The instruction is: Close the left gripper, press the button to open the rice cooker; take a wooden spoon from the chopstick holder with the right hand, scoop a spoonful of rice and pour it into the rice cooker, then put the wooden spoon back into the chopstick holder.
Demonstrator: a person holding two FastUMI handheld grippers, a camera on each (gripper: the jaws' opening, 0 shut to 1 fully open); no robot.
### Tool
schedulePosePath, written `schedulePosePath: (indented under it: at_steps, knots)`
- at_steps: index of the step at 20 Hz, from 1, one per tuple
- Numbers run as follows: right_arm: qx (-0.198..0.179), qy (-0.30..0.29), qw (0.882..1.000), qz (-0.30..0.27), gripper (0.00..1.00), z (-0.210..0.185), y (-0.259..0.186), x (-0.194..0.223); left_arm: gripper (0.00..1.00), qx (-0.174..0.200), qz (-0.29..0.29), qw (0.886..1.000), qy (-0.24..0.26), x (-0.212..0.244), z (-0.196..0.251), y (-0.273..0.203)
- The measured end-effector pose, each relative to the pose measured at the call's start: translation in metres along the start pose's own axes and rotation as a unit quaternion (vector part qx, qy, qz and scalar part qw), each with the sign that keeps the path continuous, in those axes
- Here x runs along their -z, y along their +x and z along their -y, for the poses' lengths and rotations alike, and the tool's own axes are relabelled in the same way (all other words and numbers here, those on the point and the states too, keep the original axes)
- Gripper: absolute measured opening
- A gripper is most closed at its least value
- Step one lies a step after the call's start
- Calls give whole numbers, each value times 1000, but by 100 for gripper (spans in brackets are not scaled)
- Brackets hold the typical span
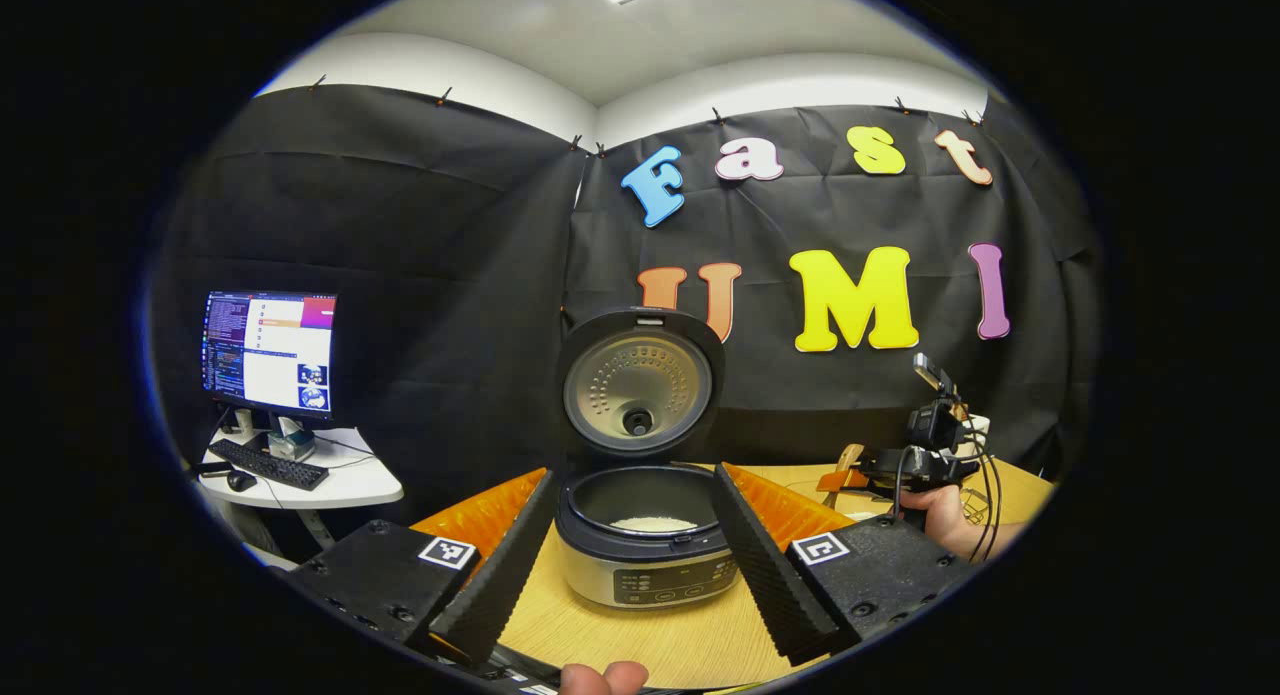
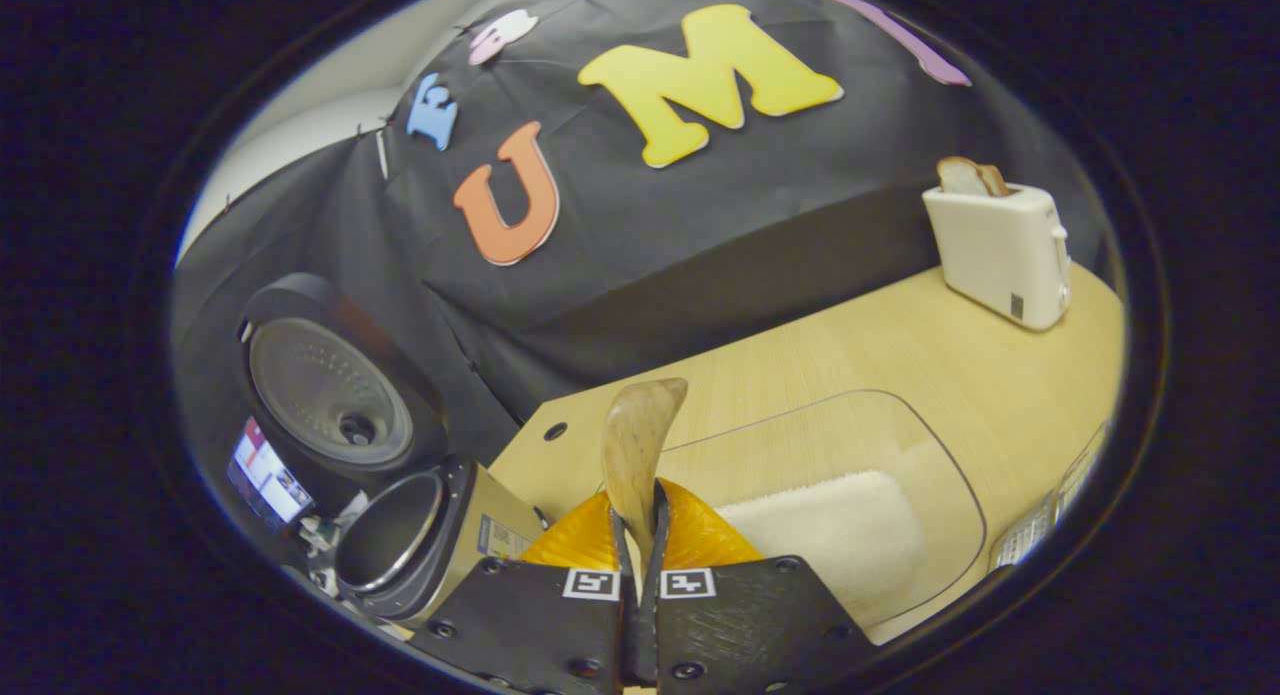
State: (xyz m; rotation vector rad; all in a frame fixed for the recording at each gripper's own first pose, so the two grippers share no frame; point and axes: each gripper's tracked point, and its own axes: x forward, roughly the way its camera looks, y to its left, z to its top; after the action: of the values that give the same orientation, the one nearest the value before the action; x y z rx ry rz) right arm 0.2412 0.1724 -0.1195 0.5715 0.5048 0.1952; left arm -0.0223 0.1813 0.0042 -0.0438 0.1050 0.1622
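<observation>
The left gripper (image 1: 630, 555) is hovering in front of the rice cooker (image 1: 645, 545), its fingers spread wide to either side of the body; the lid (image 1: 640, 380) is standing upright, and white rice is lying in the pot. The right gripper (image 2: 640, 535) is pinching the wooden spoon (image 2: 640, 445) with fingers pressed against its handle, bowl pointing forward above the rice tray (image 2: 830, 535), probably for scooping or carrying. The wooden worktop (image 2: 880, 345) is also carrying a toaster (image 2: 1000, 240). A monitor (image 1: 268, 353) is standing on a side desk.

Left claw (image 1: 635, 545) gapes wide; right claw (image 2: 637, 535) clamped shut — tilted.
</observation>
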Motion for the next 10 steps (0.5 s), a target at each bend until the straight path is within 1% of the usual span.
schedulePosePath:
  at_steps: [2, 7, 10]
  knots:
    - [-1, 47, 999, -7, 0, 5, 1, -1, 99, 1, -1, 1000, 2, 2, 0, 0]
    - [-5, 111, 994, -10, 0, 26, -5, -14, 99, -5, -3, 1000, 0, 3, -3, 1]
    - [-5, 124, 992, 2, 0, 37, -13, -29, 98, -10, -5, 1000, -5, 4, -6, 0]
